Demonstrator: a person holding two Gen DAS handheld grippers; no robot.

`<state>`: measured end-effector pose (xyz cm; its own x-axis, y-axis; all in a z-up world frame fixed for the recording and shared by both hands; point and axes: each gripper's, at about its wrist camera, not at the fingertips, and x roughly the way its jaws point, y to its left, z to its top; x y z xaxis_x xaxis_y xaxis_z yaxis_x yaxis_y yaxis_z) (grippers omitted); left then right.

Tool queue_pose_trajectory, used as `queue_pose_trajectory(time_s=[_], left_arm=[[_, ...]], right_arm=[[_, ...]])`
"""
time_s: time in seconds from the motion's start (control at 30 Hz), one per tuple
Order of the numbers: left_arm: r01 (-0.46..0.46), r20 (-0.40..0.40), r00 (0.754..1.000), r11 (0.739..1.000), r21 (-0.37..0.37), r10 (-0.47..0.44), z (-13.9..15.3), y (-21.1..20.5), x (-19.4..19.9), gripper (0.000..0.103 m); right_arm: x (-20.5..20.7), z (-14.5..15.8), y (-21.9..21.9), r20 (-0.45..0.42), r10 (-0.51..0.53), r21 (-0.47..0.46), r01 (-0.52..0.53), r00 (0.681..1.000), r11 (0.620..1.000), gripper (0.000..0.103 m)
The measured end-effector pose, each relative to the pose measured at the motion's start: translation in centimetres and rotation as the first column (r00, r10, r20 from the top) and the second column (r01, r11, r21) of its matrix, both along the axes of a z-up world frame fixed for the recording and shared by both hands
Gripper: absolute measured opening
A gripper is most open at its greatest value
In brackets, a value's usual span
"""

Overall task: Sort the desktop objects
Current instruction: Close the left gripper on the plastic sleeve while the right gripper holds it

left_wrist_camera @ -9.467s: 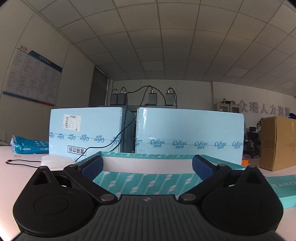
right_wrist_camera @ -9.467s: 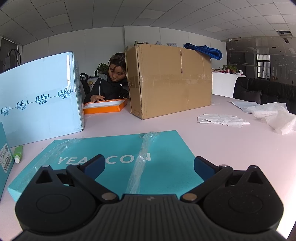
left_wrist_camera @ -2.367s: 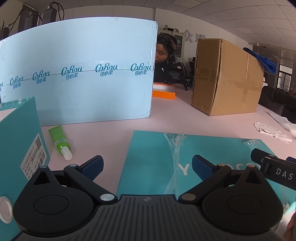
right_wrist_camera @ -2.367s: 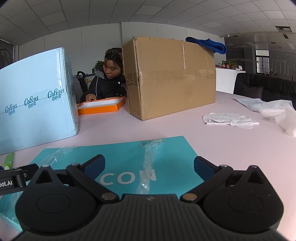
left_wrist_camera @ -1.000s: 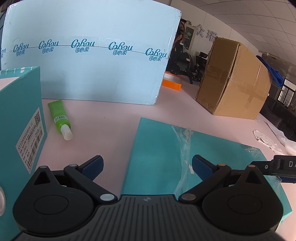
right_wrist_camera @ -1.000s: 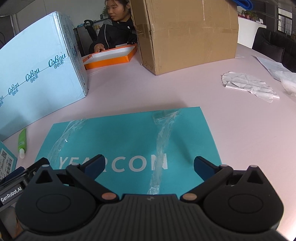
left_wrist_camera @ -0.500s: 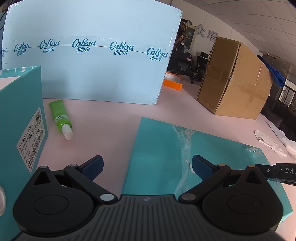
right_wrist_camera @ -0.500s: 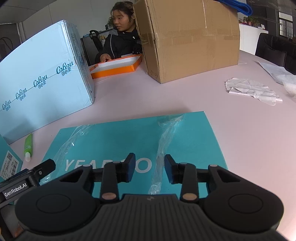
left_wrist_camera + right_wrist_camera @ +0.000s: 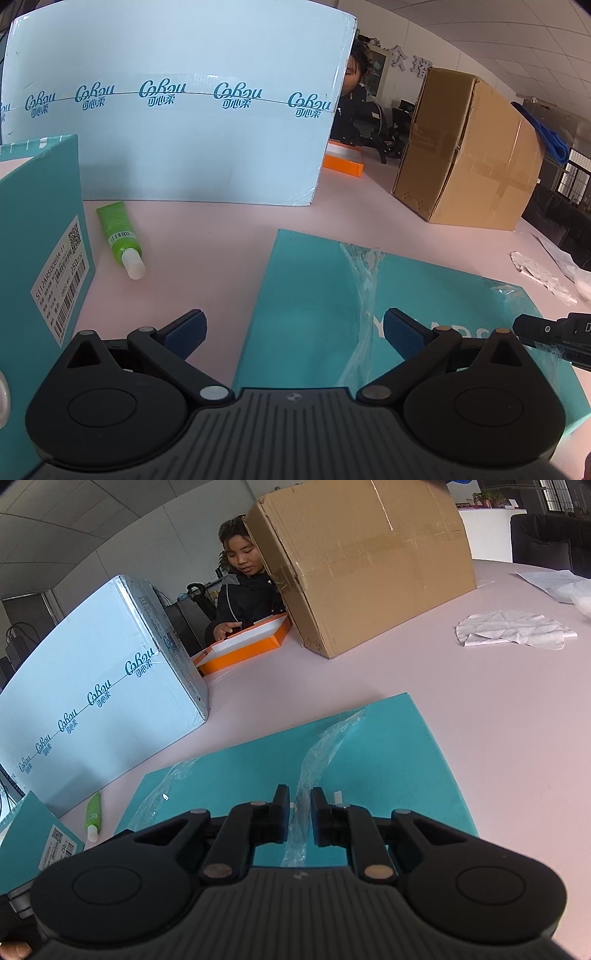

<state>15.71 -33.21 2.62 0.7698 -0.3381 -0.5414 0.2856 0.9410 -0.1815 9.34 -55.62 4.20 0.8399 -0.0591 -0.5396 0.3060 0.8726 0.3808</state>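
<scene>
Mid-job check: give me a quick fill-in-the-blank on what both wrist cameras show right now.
1. The strip of clear plastic film lies on the flat ____ box lid.
2. The small tube on the table has a green body and a ____ cap.
3. The right tool has just been closing, with the ____ between its fingers.
4. The left tool is ____.

Missing words: teal; white; film; open
</scene>
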Motion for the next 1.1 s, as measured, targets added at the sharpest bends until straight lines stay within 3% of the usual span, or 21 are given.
queue_pose_trajectory(time_s=[0.2,0.53,0.77,0.93,1.1], left_arm=[[0.007,0.018,1.0,1.0,0.018,-0.007,0.0,-0.3,-0.2,0.102],[0.023,0.074,0.997,0.996,0.09,-0.03,-0.5,-1.6,-1.1,0.102],[0.036,0.111,0.992,0.99,0.133,-0.051,-0.7,-2.8,-1.9,0.102],[0.043,0.073,0.996,0.996,0.082,-0.049,-0.8,-2.5,-1.2,0.102],[0.046,0.074,0.996,0.996,0.078,-0.052,-0.9,-2.5,-1.2,0.102]], right_arm=[[-0.6,-0.8,-0.5,0.072,-0.008,0.039,0.005,0.997,0.999,0.015],[-1.6,-2.2,-0.4,0.159,-0.01,0.023,0.007,0.987,1.0,0.013],[-1.8,-2.5,-0.8,0.182,-0.003,0.053,-0.007,0.983,0.999,0.015],[-1.8,-2.6,-0.8,0.193,-0.003,0.062,-0.009,0.981,0.998,0.015],[-1.9,-2.7,-0.8,0.199,-0.009,0.065,-0.004,0.98,0.998,0.014]])
